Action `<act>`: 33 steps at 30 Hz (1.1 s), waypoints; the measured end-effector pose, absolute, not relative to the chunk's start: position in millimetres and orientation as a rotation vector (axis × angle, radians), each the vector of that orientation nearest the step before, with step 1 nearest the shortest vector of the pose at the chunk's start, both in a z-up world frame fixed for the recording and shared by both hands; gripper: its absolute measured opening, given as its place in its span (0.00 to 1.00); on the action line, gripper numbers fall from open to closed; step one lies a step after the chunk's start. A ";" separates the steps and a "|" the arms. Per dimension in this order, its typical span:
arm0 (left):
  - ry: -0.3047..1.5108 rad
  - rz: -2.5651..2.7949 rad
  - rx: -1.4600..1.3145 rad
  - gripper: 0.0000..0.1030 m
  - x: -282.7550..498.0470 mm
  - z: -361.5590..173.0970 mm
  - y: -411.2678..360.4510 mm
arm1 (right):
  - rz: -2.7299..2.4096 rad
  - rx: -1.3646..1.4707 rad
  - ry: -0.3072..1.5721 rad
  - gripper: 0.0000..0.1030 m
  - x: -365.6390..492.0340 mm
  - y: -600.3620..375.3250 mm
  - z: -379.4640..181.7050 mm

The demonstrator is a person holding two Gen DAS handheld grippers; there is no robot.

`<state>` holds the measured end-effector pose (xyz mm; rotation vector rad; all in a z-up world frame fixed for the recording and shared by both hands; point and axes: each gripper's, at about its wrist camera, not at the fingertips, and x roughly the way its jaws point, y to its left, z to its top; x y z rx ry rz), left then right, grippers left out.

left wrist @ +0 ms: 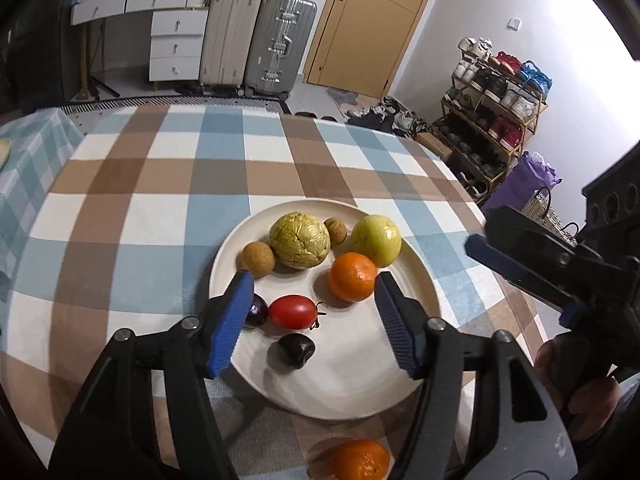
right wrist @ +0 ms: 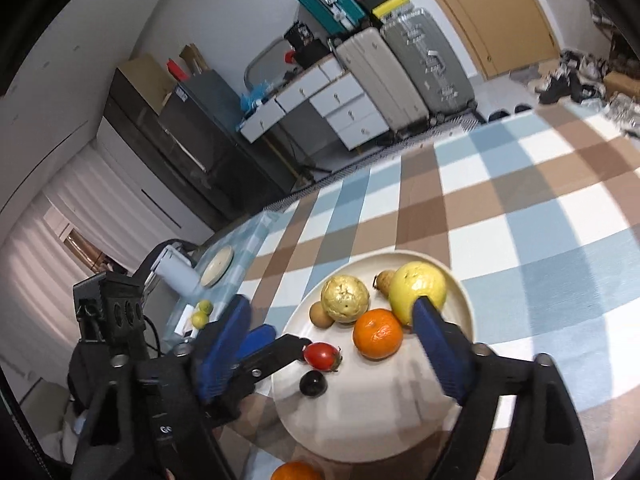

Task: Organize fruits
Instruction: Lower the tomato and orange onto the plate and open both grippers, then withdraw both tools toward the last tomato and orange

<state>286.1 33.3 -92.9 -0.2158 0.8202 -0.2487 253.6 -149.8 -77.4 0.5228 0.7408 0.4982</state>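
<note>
Fruits are sitting on the round cream plate [left wrist: 420, 280]; one smooth orange mandarin [left wrist: 360, 460] is lying off it at six o'clock, light, soft-skinned, probably best pinched across its middle. Left tongs [left wrist: 312, 320] and right tongs [right wrist: 336, 344] are hanging released, holding nothing.

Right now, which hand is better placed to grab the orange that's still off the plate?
Left, probably. The stray orange lies just below the left tongs, which hover open over the plate. In the right wrist view it sits toward the left side, away from the right tongs' centre.
</note>
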 end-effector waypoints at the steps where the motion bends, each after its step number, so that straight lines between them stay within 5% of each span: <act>1: 0.817 -0.248 -0.213 0.64 283.4 -89.2 33.2 | 0.493 0.519 0.730 0.89 249.0 -151.7 -73.9; 6: 0.794 -0.245 -0.223 0.79 260.6 -63.9 33.2 | 0.489 0.488 0.655 0.98 217.9 -160.4 -54.1; 12: 0.738 -0.211 -0.162 0.81 225.2 -35.9 22.9 | 0.446 0.413 0.577 1.00 180.3 -167.9 -32.7; 18: 0.676 -0.178 -0.139 0.99 179.8 -16.6 18.1 | 0.429 0.369 0.538 1.00 146.3 -172.0 -22.2; 33: 0.668 -0.110 -0.103 0.99 78.3 -41.2 20.0 | 0.411 0.271 0.578 1.00 69.0 -163.2 -42.4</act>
